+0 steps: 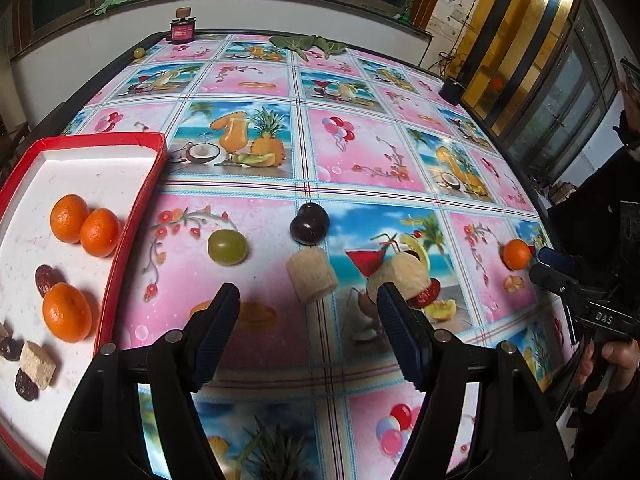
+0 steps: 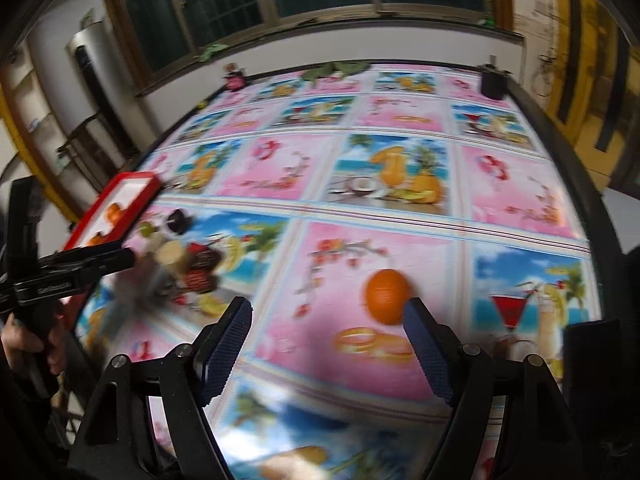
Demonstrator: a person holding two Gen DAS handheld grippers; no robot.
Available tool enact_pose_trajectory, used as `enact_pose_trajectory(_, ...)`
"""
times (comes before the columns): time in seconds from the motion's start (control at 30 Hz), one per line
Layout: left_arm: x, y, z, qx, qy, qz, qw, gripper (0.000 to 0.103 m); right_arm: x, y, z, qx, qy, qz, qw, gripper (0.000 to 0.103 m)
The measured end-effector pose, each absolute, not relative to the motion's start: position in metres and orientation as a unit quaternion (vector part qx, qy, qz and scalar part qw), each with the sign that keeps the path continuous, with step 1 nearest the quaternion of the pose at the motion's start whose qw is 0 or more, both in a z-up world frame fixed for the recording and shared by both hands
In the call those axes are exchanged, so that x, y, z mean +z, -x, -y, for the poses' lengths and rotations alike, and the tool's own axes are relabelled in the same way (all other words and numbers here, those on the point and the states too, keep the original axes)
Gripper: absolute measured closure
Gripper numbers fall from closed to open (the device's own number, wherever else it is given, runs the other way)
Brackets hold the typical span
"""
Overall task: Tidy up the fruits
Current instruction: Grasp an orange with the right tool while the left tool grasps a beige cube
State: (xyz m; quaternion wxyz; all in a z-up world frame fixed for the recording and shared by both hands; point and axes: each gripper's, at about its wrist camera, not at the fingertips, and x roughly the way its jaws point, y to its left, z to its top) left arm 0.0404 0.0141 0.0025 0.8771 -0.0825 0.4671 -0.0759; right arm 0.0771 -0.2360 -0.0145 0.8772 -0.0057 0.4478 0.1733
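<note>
A red-rimmed white tray (image 1: 136, 200) at the left holds three mandarins (image 1: 68, 218), dark dried fruits and a beige block. On the cloth lie a green grape (image 1: 227, 246), a dark plum (image 1: 309, 224), two beige cylinders (image 1: 312, 280) (image 1: 406, 276), a red slice (image 1: 426, 295) and one mandarin (image 1: 516, 254). My left gripper (image 1: 308, 320) is open and empty, hovering before the nearer cylinder. In the blurred right wrist view my right gripper (image 2: 328, 332) is open and empty; the mandarin (image 2: 386, 296) lies just ahead, by the right finger (image 2: 428, 344). The tray (image 2: 116, 200) is far left.
The table wears a pink and blue fruit-print cloth (image 1: 360, 152). A small red bottle (image 1: 182, 31), green leaves (image 1: 308, 44) and a small green ball (image 1: 139, 53) sit at the far edge, a black cup (image 1: 452, 90) at the far right. The right gripper's body (image 1: 580, 304) is at right.
</note>
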Motion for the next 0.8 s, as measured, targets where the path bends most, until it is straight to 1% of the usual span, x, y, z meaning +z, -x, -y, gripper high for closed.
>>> enact_pose_trajectory(0.03,0.001,-0.043,-0.013,-0.075,0.081,-0.469,0.876,0.037,-0.017,-0.08,0.238,0.167,0.007,-0.45,0.877,0.025)
enact_pose_trajectory(0.07,-0.001,-0.046,-0.012,-0.076,0.081,-0.471,0.875,0.04,-0.021,-0.084,0.24,0.16,0.009,-0.454,0.877,0.028)
enact_pose_trajectory(0.1,-0.003,-0.048,-0.01,-0.077,0.08,-0.473,0.874,0.041,-0.024,-0.087,0.242,0.154,0.01,-0.458,0.875,0.031)
enact_pose_trajectory(0.17,-0.005,-0.052,-0.008,-0.078,0.077,-0.475,0.873,0.041,-0.03,-0.091,0.244,0.15,0.009,-0.464,0.873,0.036)
enact_pose_trajectory(0.23,-0.009,-0.056,-0.005,-0.076,0.071,-0.478,0.872,0.042,-0.035,-0.095,0.244,0.147,0.01,-0.469,0.871,0.036)
enact_pose_trajectory(0.3,-0.013,-0.062,-0.003,-0.074,0.071,-0.485,0.869,0.048,-0.039,-0.098,0.243,0.146,0.013,-0.471,0.87,0.039)
enact_pose_trajectory(0.33,-0.015,-0.063,-0.003,-0.074,0.071,-0.487,0.867,0.054,-0.04,-0.099,0.242,0.146,0.014,-0.472,0.87,0.041)
enact_pose_trajectory(0.37,-0.017,-0.065,-0.002,-0.072,0.07,-0.49,0.866,0.062,-0.043,-0.101,0.241,0.145,0.017,-0.475,0.868,0.045)
enact_pose_trajectory(0.4,-0.019,-0.066,-0.002,-0.066,0.063,-0.489,0.867,0.065,-0.045,-0.102,0.24,0.143,0.02,-0.476,0.868,0.048)
enact_pose_trajectory(0.43,-0.02,-0.066,-0.001,-0.064,0.059,-0.488,0.869,0.072,-0.046,-0.103,0.239,0.14,0.022,-0.477,0.867,0.05)
enact_pose_trajectory(0.47,-0.021,-0.066,-0.001,-0.066,0.06,-0.488,0.868,0.075,-0.049,-0.104,0.238,0.135,0.026,-0.48,0.866,0.055)
enact_pose_trajectory(0.5,-0.021,-0.066,-0.002,-0.067,0.062,-0.489,0.867,0.075,-0.049,-0.103,0.237,0.13,0.035,-0.474,0.87,0.061)
enact_pose_trajectory(0.57,-0.02,-0.064,-0.005,-0.066,0.065,-0.489,0.867,0.075,-0.049,-0.102,0.232,0.13,0.044,-0.475,0.87,0.066)
enact_pose_trajectory(0.8,-0.017,-0.052,-0.014,-0.061,0.074,-0.489,0.867,0.075,-0.034,-0.094,0.215,0.158,0.041,-0.457,0.874,0.066)
